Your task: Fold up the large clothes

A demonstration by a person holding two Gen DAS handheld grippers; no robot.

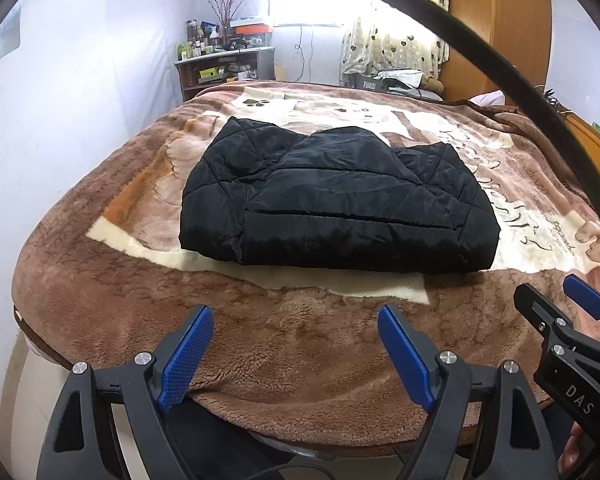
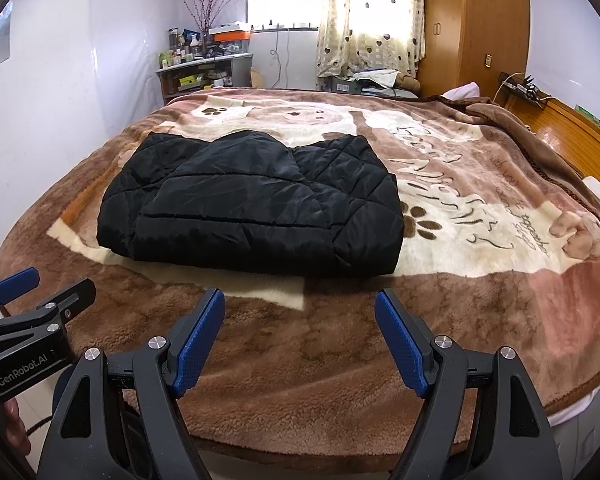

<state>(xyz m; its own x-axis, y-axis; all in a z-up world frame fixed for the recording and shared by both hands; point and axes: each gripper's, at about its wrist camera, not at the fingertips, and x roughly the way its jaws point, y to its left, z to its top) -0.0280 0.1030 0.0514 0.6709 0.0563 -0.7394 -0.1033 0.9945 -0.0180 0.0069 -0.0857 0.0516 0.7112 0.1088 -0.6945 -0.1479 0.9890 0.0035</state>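
A black quilted jacket [image 1: 336, 200] lies folded into a compact rectangle in the middle of the bed; it also shows in the right wrist view [image 2: 252, 200]. My left gripper [image 1: 296, 344] is open and empty, held back over the near edge of the bed, well short of the jacket. My right gripper [image 2: 300, 336] is open and empty too, also near the front edge. The right gripper shows at the right of the left wrist view [image 1: 556, 300]. The left gripper shows at the left of the right wrist view [image 2: 44, 284].
A brown plush blanket [image 2: 440, 240] with paw prints and script covers the bed. A cluttered shelf [image 2: 204, 72] stands by the far wall. A wooden wardrobe [image 2: 472, 28] and curtains [image 2: 368, 20] are at the back right. A wooden headboard [image 2: 572, 132] is on the right.
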